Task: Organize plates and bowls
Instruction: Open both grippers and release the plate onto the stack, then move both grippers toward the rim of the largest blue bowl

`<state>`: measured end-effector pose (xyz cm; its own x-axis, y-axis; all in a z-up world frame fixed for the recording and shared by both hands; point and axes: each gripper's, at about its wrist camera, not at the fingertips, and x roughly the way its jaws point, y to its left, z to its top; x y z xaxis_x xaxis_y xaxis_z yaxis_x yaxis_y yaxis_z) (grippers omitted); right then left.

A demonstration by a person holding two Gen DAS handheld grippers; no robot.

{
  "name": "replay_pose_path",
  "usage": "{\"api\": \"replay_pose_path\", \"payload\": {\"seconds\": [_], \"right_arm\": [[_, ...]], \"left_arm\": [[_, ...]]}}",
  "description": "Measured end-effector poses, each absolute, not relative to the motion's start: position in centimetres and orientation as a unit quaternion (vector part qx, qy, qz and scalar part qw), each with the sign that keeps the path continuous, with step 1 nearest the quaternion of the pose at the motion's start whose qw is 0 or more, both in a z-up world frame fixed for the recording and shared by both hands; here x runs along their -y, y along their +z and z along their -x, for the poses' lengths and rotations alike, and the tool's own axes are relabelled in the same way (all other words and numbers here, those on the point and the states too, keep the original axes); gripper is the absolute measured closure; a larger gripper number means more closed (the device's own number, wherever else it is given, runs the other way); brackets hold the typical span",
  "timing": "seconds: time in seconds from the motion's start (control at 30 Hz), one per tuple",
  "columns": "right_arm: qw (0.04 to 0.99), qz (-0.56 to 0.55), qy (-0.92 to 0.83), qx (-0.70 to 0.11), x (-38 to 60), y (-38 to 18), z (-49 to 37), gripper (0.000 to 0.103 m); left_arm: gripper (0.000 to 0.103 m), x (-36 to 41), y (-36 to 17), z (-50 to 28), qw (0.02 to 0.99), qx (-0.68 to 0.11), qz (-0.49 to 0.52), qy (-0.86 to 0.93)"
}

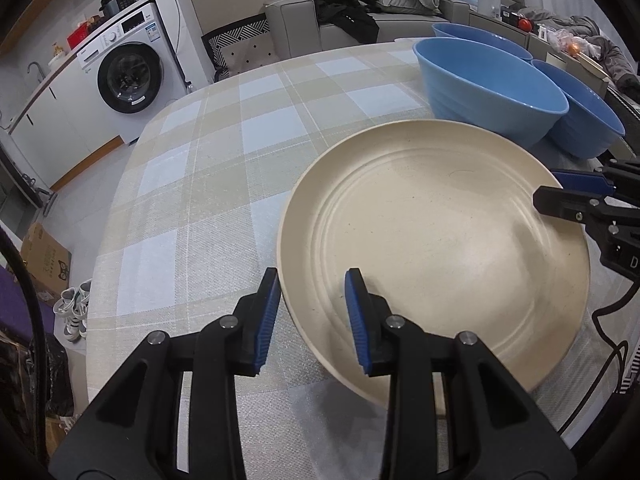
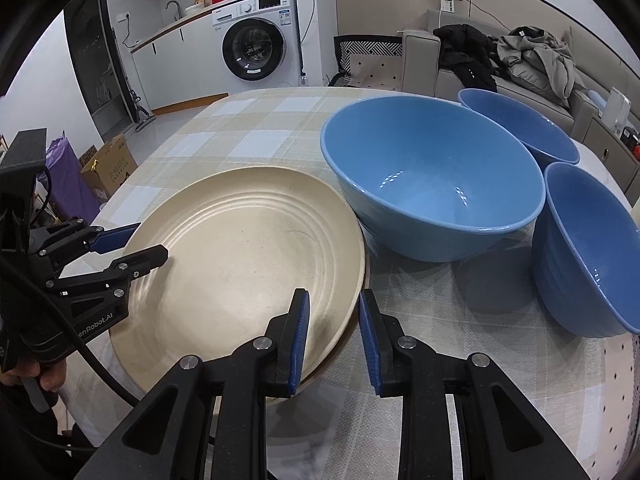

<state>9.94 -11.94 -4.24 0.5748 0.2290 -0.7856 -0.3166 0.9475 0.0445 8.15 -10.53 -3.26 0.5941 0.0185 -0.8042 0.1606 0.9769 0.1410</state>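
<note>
A cream plate [image 2: 248, 256] is seen tilted above the checked table [image 2: 256, 128]. Its near rim sits between the jaws of the right hand-held gripper [image 2: 334, 344]; its far-left rim is straddled by the left hand-held gripper [image 2: 138, 242]. Three blue bowls are noted on the right: a large bowl [image 2: 432, 176], a rear bowl [image 2: 520, 124] and a side bowl [image 2: 592, 252].
</note>
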Motion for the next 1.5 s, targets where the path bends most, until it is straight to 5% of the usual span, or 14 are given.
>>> {"api": "replay_pose_path", "payload": {"seconds": [0.57, 0.67, 0.73, 0.83, 1.0, 1.1, 1.5], "right_arm": [[0.886, 0.051, 0.148, -0.438, 11.7, -5.2, -10.2, 0.076], [0.881, 0.042, 0.159, -0.443, 11.9, -5.1, -10.2, 0.069], [0.880, 0.035, 0.163, -0.446, 12.0, -4.8, -10.2, 0.054], [0.883, 0.029, 0.173, -0.436, 12.2, -3.9, -9.6, 0.032], [0.895, 0.021, 0.172, -0.412, 13.1, -1.4, -8.4, 0.012], [0.901, 0.004, 0.176, -0.396, 14.3, 0.3, -7.8, 0.002], [0.900, -0.130, 0.215, -0.356, 20.4, 6.3, -5.8, 0.001]], "left_arm": [[0.072, 9.4, -3.6, -8.8, 0.883, -0.462, -0.054, -0.062], [0.066, 8.4, -3.0, -8.9, 0.881, -0.467, -0.017, -0.079], [0.046, 7.7, -2.3, -8.7, 0.885, -0.458, 0.002, -0.088], [0.030, 7.0, -0.8, -8.2, 0.892, -0.441, 0.025, -0.101], [0.003, 6.5, 1.6, -7.7, 0.899, -0.420, 0.056, -0.107], [0.001, 6.5, 3.1, -7.1, 0.907, -0.403, 0.068, -0.101], [0.001, 9.0, 9.2, -8.4, 0.912, -0.388, 0.073, -0.113]]}}
